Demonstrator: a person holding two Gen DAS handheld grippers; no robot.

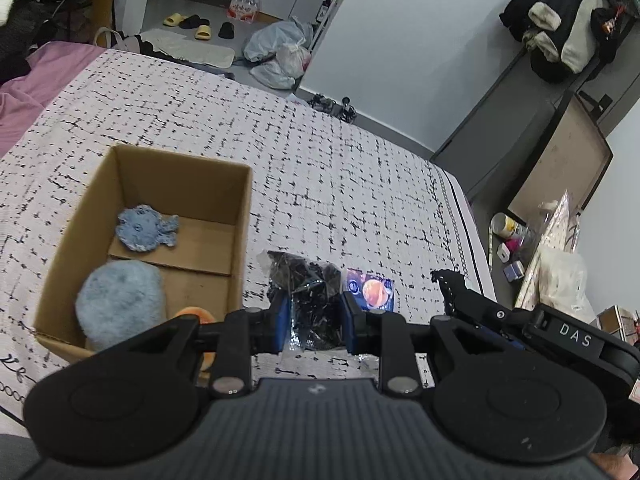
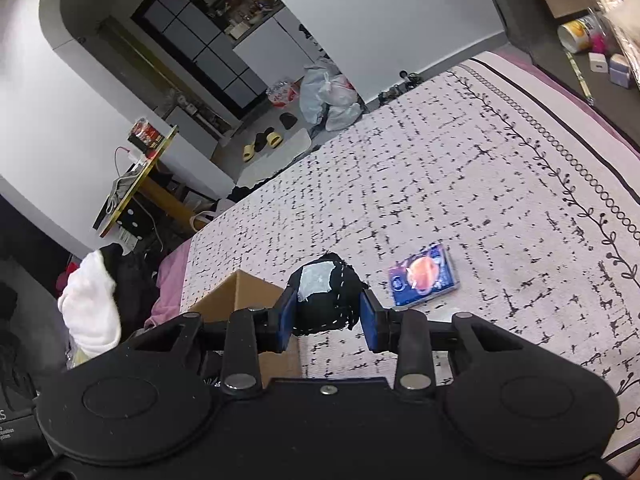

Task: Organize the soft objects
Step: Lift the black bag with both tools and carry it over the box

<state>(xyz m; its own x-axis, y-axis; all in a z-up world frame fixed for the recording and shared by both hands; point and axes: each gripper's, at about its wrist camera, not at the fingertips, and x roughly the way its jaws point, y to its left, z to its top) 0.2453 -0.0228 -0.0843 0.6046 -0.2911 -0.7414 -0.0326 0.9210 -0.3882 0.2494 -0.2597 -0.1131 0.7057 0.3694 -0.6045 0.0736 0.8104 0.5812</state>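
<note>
My left gripper (image 1: 314,312): matt black plastic body, blue rubbery pads, bright metal pivot pins. It pinches a crinkly, glossy clear plastic bag (image 1: 310,292) with dark contents. My right gripper (image 2: 328,312) clamps a black cloth ball (image 2: 326,300), matt, white stitching, pale patch. Cardboard box (image 1: 240,220): plain brown, matt. Inside, a fluffy blue-grey plush (image 1: 120,300) and a blue crocheted fish (image 1: 144,228). Bedspread (image 1: 360,184): woven cloth, matt. Blue packet (image 2: 424,276): glossy.

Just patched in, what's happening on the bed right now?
A person is sorting soft things into a cardboard box on the bed. The left hand-held gripper is shut on a clear bag of black bits; the right hand-held gripper is shut on a black stitched ball. The box already holds a blue knitted fish and a fluffy blue ball. A small blue packet lies on the bedspread.
</note>
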